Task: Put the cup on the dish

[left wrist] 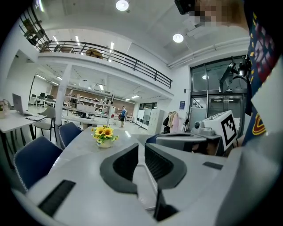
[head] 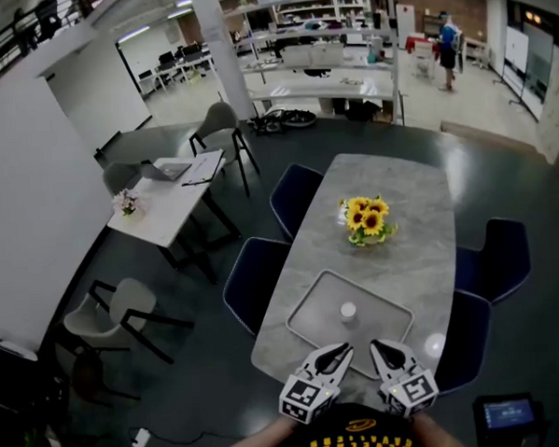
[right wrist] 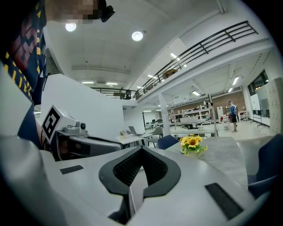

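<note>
Closest in, both hand-held grippers hang side by side over the near edge of the bench. The left hand-held gripper (head: pixel 341 354) and the right hand-held gripper (head: pixel 379 349) each have their jaws pinched together with nothing in them, and both gripper views back that up.

Just past their tips lies the flat grey rectangular dish with rounded corners (head: pixel 308 324). The small white cup (head: pixel 348 311) stands upright on it, roughly mid-dish. So the cup is where the task wants it. This fits a cup just set down and let go, or one that simply stands there anyway, and I can't pick between those from one look.

Room-wise, the dish's edge looks low and is the only lip near the cup. Beyond it there's plenty of bare grey marbled bench (head: pixel 421 248), then a small pot of yellow sunflowers (head: pixel 366 220) well clear. Dark blue chairs (head: pixel 256 283) hug both long sides, with open dark floor around them.
</note>
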Demonstrator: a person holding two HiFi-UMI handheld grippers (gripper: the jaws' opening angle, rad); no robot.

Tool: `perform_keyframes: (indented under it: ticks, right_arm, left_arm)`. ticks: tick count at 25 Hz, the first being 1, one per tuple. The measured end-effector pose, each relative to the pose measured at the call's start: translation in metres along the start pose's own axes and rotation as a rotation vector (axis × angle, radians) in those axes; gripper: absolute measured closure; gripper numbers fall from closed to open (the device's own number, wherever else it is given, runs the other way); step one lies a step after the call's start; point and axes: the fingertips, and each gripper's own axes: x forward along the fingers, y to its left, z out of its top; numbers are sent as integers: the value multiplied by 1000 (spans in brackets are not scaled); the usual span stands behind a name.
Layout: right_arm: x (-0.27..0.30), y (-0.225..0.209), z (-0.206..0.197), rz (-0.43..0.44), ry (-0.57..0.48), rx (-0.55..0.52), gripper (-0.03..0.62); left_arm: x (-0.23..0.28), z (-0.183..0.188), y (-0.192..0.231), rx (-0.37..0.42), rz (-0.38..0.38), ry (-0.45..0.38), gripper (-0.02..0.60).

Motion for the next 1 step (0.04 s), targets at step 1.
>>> perform_keyframes:
  ticks: [1]
  right_arm:
    - [-1,5,-1,11,-4,4,588]
  left_arm:
    - [-4,-2,-2,-4,3,4,535]
